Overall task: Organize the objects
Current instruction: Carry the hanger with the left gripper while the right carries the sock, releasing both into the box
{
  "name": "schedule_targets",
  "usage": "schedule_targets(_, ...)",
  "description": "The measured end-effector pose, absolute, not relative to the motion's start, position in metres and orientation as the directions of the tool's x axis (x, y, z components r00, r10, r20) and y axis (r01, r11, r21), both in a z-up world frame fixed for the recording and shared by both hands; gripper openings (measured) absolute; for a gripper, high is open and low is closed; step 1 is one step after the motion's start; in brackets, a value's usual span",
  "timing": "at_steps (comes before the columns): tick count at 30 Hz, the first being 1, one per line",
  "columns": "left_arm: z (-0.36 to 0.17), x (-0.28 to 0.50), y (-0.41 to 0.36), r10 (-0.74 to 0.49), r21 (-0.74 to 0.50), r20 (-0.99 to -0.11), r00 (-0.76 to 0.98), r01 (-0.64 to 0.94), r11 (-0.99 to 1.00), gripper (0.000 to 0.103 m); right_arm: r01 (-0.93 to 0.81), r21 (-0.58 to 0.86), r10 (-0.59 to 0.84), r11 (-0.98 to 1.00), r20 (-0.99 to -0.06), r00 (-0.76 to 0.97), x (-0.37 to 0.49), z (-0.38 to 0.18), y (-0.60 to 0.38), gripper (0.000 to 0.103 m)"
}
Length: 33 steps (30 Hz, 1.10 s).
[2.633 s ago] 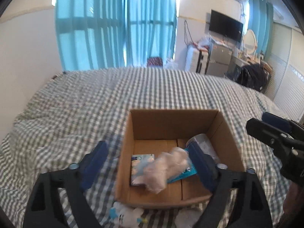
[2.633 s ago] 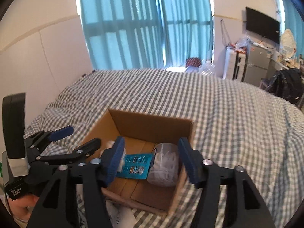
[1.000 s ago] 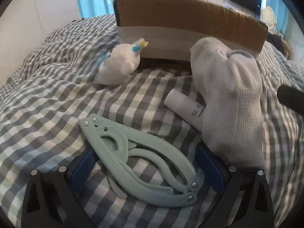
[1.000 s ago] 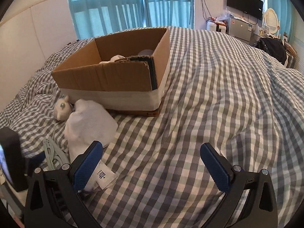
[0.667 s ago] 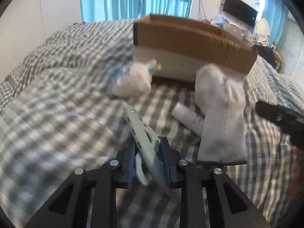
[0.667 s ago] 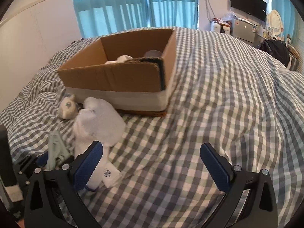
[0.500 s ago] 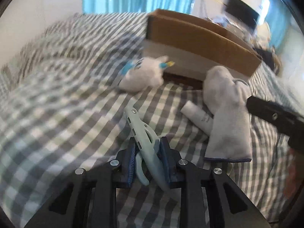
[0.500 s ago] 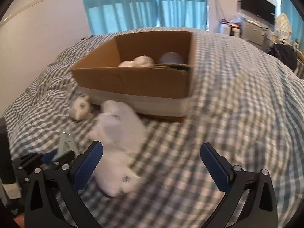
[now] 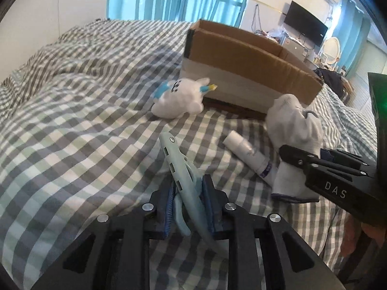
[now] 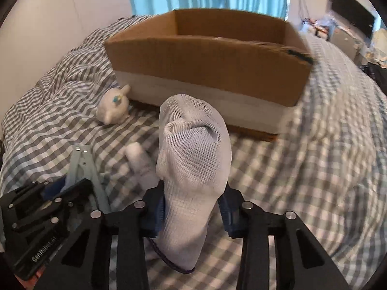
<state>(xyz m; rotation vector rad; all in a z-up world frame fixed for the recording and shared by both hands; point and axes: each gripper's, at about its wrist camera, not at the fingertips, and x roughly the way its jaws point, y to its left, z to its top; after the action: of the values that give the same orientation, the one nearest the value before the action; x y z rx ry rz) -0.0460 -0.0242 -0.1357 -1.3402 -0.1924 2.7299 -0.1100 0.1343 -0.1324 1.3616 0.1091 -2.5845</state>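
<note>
Gingham bedding (image 9: 72, 120) is carrying everything you are working with. Your left tool (image 9: 187, 201) is clamping a pale blue folding hanger (image 9: 180, 166), its jaws closing down on the plastic, with the hanger's long end pointing away from you toward the box. Your right tool (image 10: 192, 213) is closing around a white sock (image 10: 193, 164); the sock is lying between the blue pads (image 10: 227, 213), bunched up and rising ahead of them, with its dark-edged cuff trailing back under the tool. In the left wrist view that same tool (image 9: 302, 155) is reaching in from the right edge over the sock (image 9: 295, 125).

Just beside the sock, on its left as you see it from the right wrist, a small white tube (image 10: 141, 160) is lying on the bed, touching or nearly touching the fabric. A white plush toy (image 9: 180, 97) with blue ears is sitting farther off, close against the front wall of the open cardboard box (image 10: 208, 55). The box is standing upright on the bed beyond all these things, and its inside is hidden from both views.
</note>
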Motion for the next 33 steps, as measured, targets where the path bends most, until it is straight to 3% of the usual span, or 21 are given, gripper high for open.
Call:
schedule_targets(16, -0.096, -0.045, -0.006, 0.076, -0.094, -0.71, -0.7, -0.012, -0.995, 0.014, 0.033, -0.043, 0.009, -0.999, -0.745, -0.667, -0.075, -0.093, 0.17, 0.033)
schedule_targets(33, -0.067, -0.055, -0.002, 0.057, -0.061, -0.65, -0.758, -0.022, -0.998, 0.014, -0.022, -0.028, 0.035, -0.999, -0.715, -0.698, -0.056, -0.072, 0.178, 0.033)
